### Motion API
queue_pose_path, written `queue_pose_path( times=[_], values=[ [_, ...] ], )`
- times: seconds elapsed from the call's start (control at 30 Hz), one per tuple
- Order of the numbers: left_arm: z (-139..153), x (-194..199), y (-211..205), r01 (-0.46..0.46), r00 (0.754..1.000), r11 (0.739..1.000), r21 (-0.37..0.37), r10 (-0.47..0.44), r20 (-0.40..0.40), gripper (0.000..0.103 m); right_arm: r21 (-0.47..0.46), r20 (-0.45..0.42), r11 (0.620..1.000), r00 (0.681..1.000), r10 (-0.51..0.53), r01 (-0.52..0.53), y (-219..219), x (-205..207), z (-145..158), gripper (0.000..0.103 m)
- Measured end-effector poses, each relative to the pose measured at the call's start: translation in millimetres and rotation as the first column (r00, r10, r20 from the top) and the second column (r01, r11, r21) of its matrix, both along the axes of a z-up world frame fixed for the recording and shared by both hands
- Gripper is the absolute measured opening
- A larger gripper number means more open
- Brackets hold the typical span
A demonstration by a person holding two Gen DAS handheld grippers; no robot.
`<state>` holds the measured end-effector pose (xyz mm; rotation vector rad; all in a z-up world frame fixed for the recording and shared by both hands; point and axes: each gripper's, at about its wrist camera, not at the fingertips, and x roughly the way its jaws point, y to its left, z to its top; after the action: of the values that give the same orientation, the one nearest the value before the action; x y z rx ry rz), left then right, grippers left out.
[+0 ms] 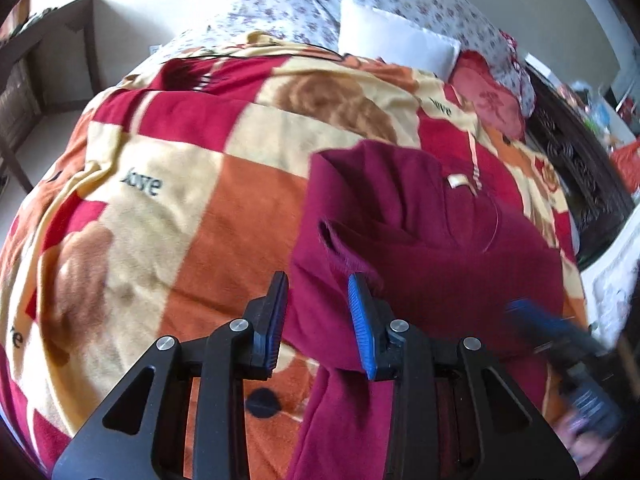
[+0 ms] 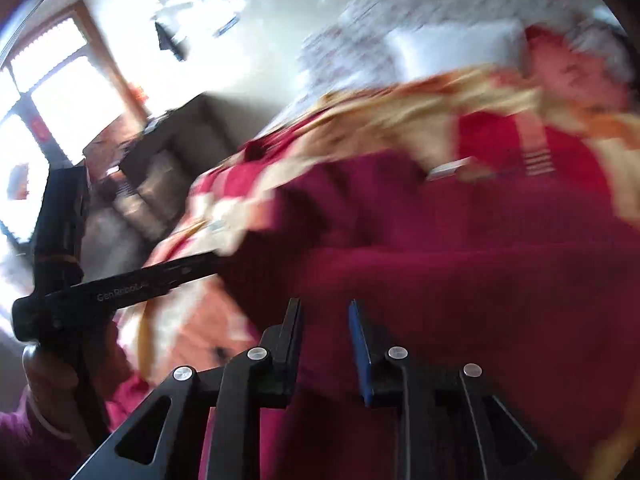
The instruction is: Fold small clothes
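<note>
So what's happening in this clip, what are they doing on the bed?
A person with a gripper in each hand is folding a maroon garment on a checked blanket that covers the bed. The left gripper is open, its fingers straddling the garment's near edge. The right gripper is also open over the cloth, and its view is motion-blurred. The garment is bunched, not yet neatly folded.

1 maroon garment [image 1: 420,232] | 1 blanket [image 1: 168,200] | 3 pillows [image 1: 394,46] | 2 grippers [image 1: 318,320]
</note>
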<state>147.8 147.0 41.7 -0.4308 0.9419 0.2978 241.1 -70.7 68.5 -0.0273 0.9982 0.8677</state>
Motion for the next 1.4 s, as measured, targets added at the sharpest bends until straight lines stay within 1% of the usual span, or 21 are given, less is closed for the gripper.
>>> queue_pose_path(
  times=[0.07, 0.13, 0.2, 0.27, 0.3, 0.33, 0.4, 0.47, 0.5, 0.53, 0.6, 0.67, 0.7, 0.73, 0.83, 0.97, 1.03, 1.17, 1.2, 1.27, 1.4],
  values=[
    [-6, 6, -8, 0.017, 1.000, 1.000, -0.022, -0.016, 0.003, 0.030, -0.057, 0.041, 0.994, 0.995, -0.086, 0.089, -35, 11, 4, 0.022],
    [-11, 11, -15, 0.025, 1.000, 0.999, -0.030, -0.024, 0.008, 0.030, -0.124, 0.073, 0.977, 0.983, -0.168, 0.176, -69, 25, 1, 0.022],
    [-13, 16, -20, 0.025, 1.000, 0.999, -0.024, -0.025, 0.004, 0.030, -0.207, 0.078, 0.944, 0.966, -0.246, 0.257, -98, 43, -13, 0.022],
    [-12, 19, -23, 0.024, 1.000, 0.999, -0.024, -0.024, 0.002, 0.031, -0.290, 0.093, 0.912, 0.957, -0.276, 0.291, -115, 60, -33, 0.022],
    [-10, 19, -23, 0.024, 1.000, 0.999, -0.029, -0.023, 0.001, 0.031, -0.329, 0.108, 0.887, 0.946, -0.307, 0.325, -125, 68, -43, 0.022],
    [-6, 18, -24, 0.024, 1.000, 0.999, -0.032, -0.024, 0.009, 0.032, -0.305, 0.086, 0.889, 0.939, -0.333, 0.343, -135, 73, -46, 0.023],
    [3, 14, -25, 0.024, 0.999, 1.000, -0.015, -0.024, 0.033, 0.036, -0.236, 0.033, 0.901, 0.930, -0.367, 0.364, -156, 77, -38, 0.022],
    [12, 10, -25, 0.012, 0.998, 1.000, 0.017, -0.014, 0.064, 0.045, -0.196, 0.051, 0.907, 0.928, -0.369, 0.372, -163, 77, -26, 0.024],
    [14, 11, -25, 0.008, 0.997, 1.000, 0.021, -0.009, 0.073, 0.047, -0.186, 0.062, 0.907, 0.926, -0.374, 0.379, -165, 77, -21, 0.028],
    [15, 11, -24, 0.009, 0.996, 1.000, 0.018, -0.011, 0.084, 0.048, -0.174, 0.056, 0.908, 0.924, -0.378, 0.381, -167, 77, -20, 0.038],
    [13, 14, -26, 0.017, 0.996, 1.000, 0.008, -0.017, 0.082, 0.048, -0.130, -0.003, 0.914, 0.922, -0.388, 0.385, -168, 83, -24, 0.053],
    [9, 17, -29, 0.032, 0.997, 0.999, 0.011, -0.033, 0.070, 0.048, -0.128, -0.067, 0.919, 0.921, -0.383, 0.373, -165, 86, -34, 0.054],
    [6, 19, -33, 0.049, 0.997, 0.999, 0.021, -0.050, 0.067, 0.048, -0.138, -0.098, 0.925, 0.924, -0.369, 0.354, -161, 90, -41, 0.052],
    [3, 21, -36, 0.061, 0.996, 0.998, 0.035, -0.063, 0.062, 0.048, -0.147, -0.106, 0.927, 0.926, -0.363, 0.346, -159, 90, -47, 0.038],
    [-14, 26, -37, 0.070, 0.998, 0.995, 0.077, -0.070, -0.001, 0.048, -0.134, -0.063, 0.925, 0.928, -0.366, 0.356, -159, 86, -45, 0.015],
    [-46, 31, -31, 0.047, 0.996, 0.997, 0.064, -0.043, -0.076, 0.049, -0.174, -0.029, 0.908, 0.919, -0.393, 0.382, -162, 89, -48, 0.012],
    [-52, 30, -32, 0.038, 0.996, 0.994, 0.101, -0.030, -0.080, 0.049, -0.191, -0.004, 0.902, 0.919, -0.394, 0.386, -160, 89, -49, 0.012],
    [-49, 24, -29, 0.026, 0.997, 0.996, 0.083, -0.020, -0.076, 0.049, -0.175, 0.013, 0.888, 0.903, -0.430, 0.425, -170, 81, -28, 0.012],
    [-47, 22, -29, 0.029, 0.997, 0.996, 0.090, -0.023, -0.076, 0.049, -0.158, 0.008, 0.894, 0.906, -0.424, 0.419, -172, 76, -21, 0.012],
    [-45, 19, -31, 0.029, 0.996, 0.994, 0.107, -0.020, -0.083, 0.049, -0.132, -0.009, 0.920, 0.928, -0.373, 0.368, -167, 62, -11, 0.014],
    [-41, 13, -36, 0.020, 0.997, 0.992, 0.126, -0.009, -0.083, 0.049, -0.182, 0.017, 0.939, 0.956, -0.294, 0.292, -148, 37, -14, 0.014]
  ],
)
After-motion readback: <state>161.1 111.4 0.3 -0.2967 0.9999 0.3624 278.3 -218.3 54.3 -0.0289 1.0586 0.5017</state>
